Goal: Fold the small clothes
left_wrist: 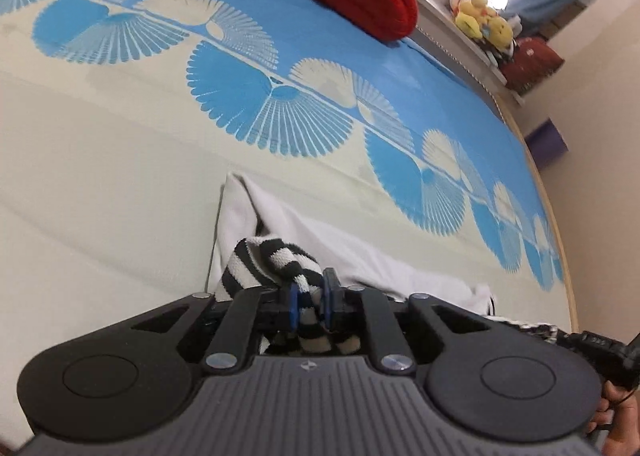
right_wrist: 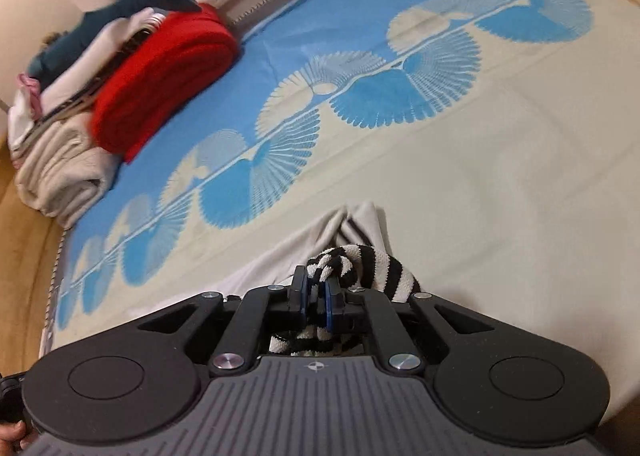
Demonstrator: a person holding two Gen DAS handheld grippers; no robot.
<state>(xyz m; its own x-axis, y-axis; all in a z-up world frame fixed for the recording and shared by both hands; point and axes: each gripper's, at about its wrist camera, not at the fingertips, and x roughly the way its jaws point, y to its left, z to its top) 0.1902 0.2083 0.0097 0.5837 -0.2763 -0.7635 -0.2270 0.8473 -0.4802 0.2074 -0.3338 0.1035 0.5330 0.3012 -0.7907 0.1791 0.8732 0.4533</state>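
bed sheet (left_wrist: 120, 183), cream with blue fan print, fills both views. left tongs (left_wrist: 310, 302) clenched on black-and-white striped garment (left_wrist: 260, 264); right tongs (right_wrist: 316, 302) clenched on the same cloth, white side draped near, mid-bed. red folded blanket (right_wrist: 160, 75) at far edge.

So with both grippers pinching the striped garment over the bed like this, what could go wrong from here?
The left gripper and right gripper each hold only a bunched bit of the black-and-white striped garment, so it may slip out mid-fold. Its white part lies rumpled on the bedspread; folding now could trap wrinkles or give uneven edges. The red folded blanket looks far enough away to be a minor concern.
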